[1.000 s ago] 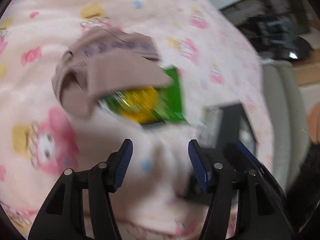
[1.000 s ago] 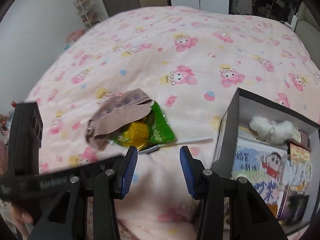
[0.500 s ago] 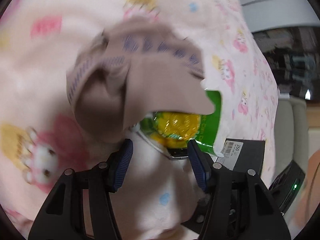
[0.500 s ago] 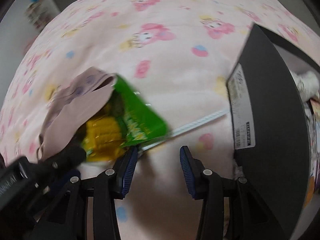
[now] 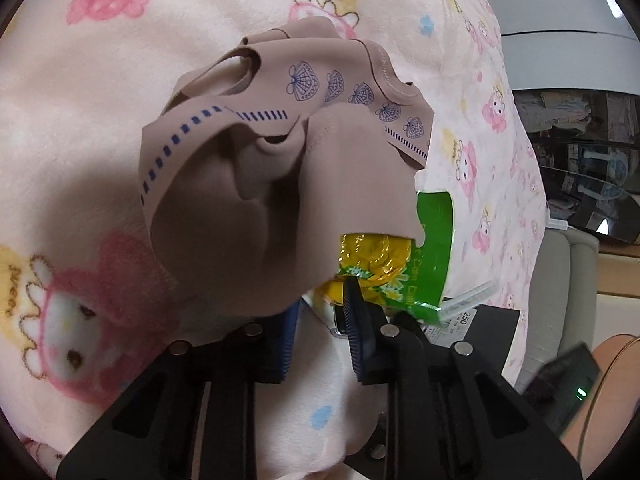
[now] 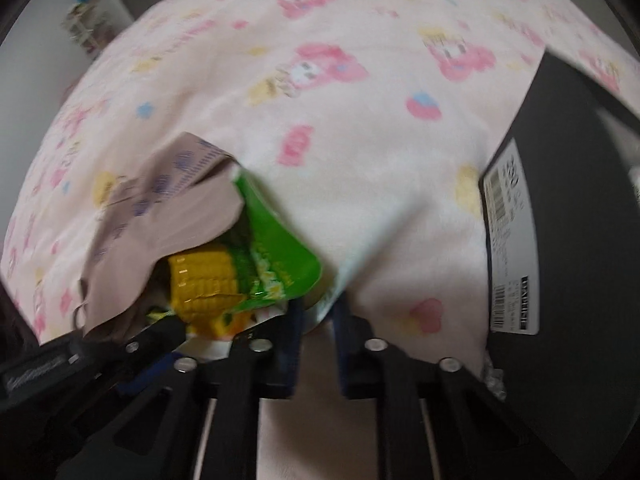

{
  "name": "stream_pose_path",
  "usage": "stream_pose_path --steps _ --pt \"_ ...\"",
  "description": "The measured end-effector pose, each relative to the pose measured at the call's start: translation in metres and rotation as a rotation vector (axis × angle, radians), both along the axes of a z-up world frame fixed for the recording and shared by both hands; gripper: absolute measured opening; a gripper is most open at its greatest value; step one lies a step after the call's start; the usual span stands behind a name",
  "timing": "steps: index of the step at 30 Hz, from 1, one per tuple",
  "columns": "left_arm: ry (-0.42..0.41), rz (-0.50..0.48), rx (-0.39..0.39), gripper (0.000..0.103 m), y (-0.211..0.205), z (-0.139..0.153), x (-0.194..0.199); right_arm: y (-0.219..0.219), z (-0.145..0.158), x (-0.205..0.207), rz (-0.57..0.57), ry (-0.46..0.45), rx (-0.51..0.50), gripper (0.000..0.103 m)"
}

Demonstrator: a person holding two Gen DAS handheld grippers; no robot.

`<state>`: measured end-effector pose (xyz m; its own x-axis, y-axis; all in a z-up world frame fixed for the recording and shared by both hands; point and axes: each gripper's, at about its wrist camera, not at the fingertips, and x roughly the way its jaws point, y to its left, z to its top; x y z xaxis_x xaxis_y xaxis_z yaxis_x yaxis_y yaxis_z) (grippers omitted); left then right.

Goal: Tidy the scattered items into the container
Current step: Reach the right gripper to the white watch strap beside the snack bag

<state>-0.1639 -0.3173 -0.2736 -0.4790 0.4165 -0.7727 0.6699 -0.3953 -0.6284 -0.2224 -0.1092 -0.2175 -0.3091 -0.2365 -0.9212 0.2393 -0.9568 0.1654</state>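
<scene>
A green corn snack packet (image 5: 434,248) (image 6: 280,248) lies on the pink blanket, half covered by a beige cloth (image 5: 248,184) (image 6: 168,220) printed with blue shells. My left gripper (image 5: 320,308) is at the packet's near edge. Its jaws are closing, with the packet's silvery edge between the pads and the cloth's hem over the left finger. In the right wrist view it comes in as a black arm (image 6: 172,328) at the packet's lower corner. My right gripper (image 6: 318,312) is closing at the packet's other corner, with the end of a pale plastic strip (image 5: 468,300) between its pads.
A black box (image 6: 580,240) (image 5: 492,328) with a white barcode label stands on the blanket (image 6: 360,120) just right of the packet. A dark device with a green light (image 5: 568,384) shows at the lower right of the left wrist view. Grey furniture and shelves lie beyond the bed's edge.
Both grippers have sunk close to the packet and cloth. Their jaws, wide apart before, have narrowed around the packet's near edge and the strip. The box interior has left the right view.
</scene>
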Motion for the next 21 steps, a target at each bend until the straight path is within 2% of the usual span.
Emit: stream_pose_path --steps 4,6,9,13,14,17,21 --pt "0.021 -0.049 0.012 0.021 0.007 0.004 -0.003 0.001 0.024 0.015 0.052 0.073 -0.040 0.005" --pt "0.066 -0.146 0.063 0.021 0.020 0.007 -0.010 0.008 0.035 0.017 0.064 0.090 -0.082 0.003" --pt "0.106 -0.224 0.123 0.022 0.034 0.013 -0.009 0.019 0.050 0.020 0.055 0.117 -0.106 0.003" --pt "0.173 -0.240 0.107 0.028 0.033 0.035 0.001 0.027 0.071 0.032 0.076 0.146 -0.120 0.003" --pt "0.199 -0.224 0.092 0.029 0.028 0.042 0.005 0.024 0.075 0.030 0.084 0.144 -0.125 0.003" --pt "0.237 -0.182 -0.022 0.033 0.018 0.060 0.019 0.019 0.074 0.029 0.108 0.132 -0.138 0.003" --pt "0.214 -0.165 -0.150 0.042 0.012 0.070 0.022 0.018 0.068 0.030 0.103 0.141 -0.110 0.003"
